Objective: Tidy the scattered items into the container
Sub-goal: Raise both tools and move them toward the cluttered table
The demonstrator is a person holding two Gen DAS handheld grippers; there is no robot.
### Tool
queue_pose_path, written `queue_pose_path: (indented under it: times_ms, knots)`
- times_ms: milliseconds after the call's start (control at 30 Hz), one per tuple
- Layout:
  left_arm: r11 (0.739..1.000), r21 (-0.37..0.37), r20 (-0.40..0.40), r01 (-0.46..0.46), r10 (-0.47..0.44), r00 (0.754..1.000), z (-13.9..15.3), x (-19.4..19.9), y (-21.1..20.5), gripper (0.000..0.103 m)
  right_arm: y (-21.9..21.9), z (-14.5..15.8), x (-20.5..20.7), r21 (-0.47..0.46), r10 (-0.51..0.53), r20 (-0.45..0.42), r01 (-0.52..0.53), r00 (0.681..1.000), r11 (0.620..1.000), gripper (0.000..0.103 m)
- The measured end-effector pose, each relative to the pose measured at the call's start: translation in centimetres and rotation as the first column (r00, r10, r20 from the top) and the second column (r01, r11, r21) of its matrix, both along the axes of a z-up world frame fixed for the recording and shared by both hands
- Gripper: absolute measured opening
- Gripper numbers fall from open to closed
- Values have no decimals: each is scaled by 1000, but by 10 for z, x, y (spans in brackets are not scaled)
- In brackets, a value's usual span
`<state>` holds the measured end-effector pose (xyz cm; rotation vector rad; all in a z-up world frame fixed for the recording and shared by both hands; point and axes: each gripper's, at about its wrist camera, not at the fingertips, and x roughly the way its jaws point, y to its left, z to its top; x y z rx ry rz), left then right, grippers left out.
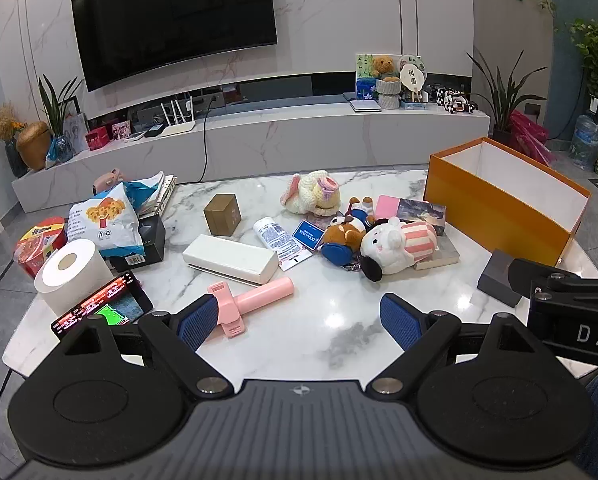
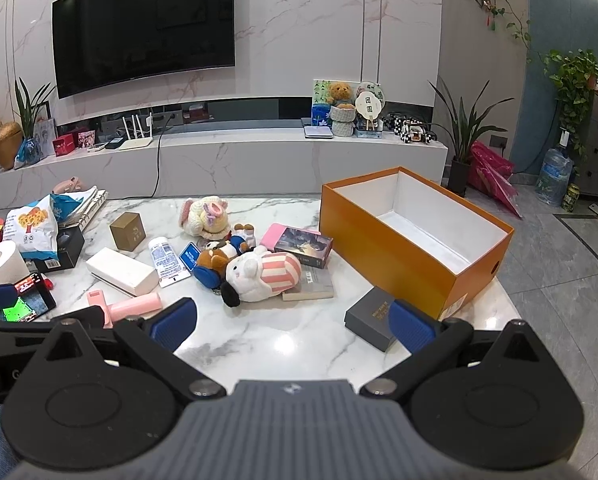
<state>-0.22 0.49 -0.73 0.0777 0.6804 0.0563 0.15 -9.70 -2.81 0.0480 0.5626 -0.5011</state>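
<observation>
On the desk (image 1: 299, 332) before me I count three soft toys: a cream crocheted doll (image 1: 313, 194), a brown bear (image 1: 345, 232) and a white plush in pink stripes (image 1: 399, 246). I count one orange box (image 1: 495, 204), one grey box (image 1: 499, 278), one gold cube (image 1: 222, 214) and one long white case (image 1: 230, 258). There is one pink handheld fan (image 1: 251, 298), one paper roll (image 1: 69, 270), one snack bag (image 1: 103, 220), one phone (image 1: 103, 306) and one white tube (image 1: 277, 236).

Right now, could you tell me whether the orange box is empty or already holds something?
Empty: the orange box shows only its bare white floor and walls, with no lid on it.
</observation>
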Motion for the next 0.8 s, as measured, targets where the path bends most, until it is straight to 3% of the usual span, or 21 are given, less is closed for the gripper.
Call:
queue_pose_path:
  times_ms: [433, 500, 633, 800]
  knots:
    - [1000, -2, -4, -2, 2, 1000, -2, 0, 0, 103, -2, -1, 0, -2, -20, 3, 20, 1000, 1000, 103]
    - [1000, -3, -7, -2, 2, 1000, -3, 0, 0, 103, -3, -2, 1, -14, -92, 21, 93, 996, 996, 103]
    - [1000, -5, -18, -1, 1, 1000, -5, 6, 1, 103, -5, -3, 4, -13, -96, 17, 96, 995, 995, 103]
    - [998, -55, -37, 43, -45, 998, -7, 18, 10, 103, -9, -3, 14, -14, -84, 13, 84, 996, 996, 103]
